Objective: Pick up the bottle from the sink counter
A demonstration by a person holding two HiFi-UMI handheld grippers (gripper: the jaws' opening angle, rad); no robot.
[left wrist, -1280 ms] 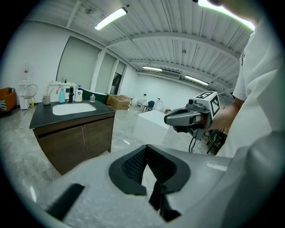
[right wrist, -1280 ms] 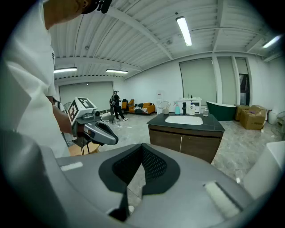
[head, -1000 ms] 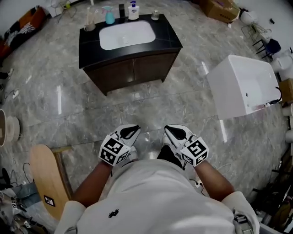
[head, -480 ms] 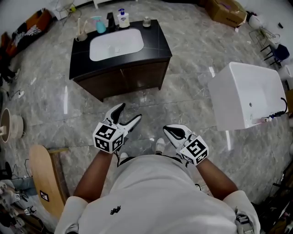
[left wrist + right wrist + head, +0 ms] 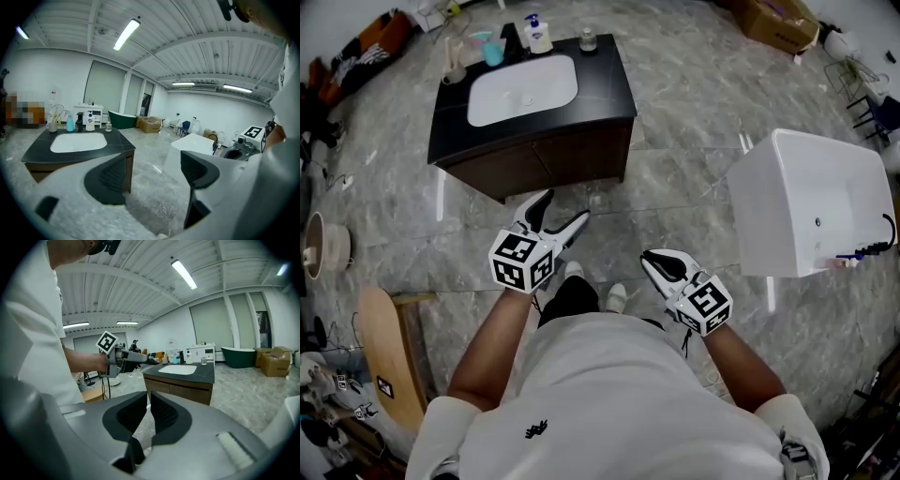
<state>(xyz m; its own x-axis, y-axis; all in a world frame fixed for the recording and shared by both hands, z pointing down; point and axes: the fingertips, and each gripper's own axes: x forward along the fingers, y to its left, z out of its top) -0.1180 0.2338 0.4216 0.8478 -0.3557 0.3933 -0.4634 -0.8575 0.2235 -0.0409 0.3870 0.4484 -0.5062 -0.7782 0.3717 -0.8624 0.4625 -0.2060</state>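
My left gripper (image 5: 565, 206) has just been opening, with nothing in it. The bottle (image 5: 536, 36) stands at the back of the sink counter (image 5: 609, 89), far from me. I should walk close, then reach in straight. My right gripper (image 5: 649, 261) is closed and empty.
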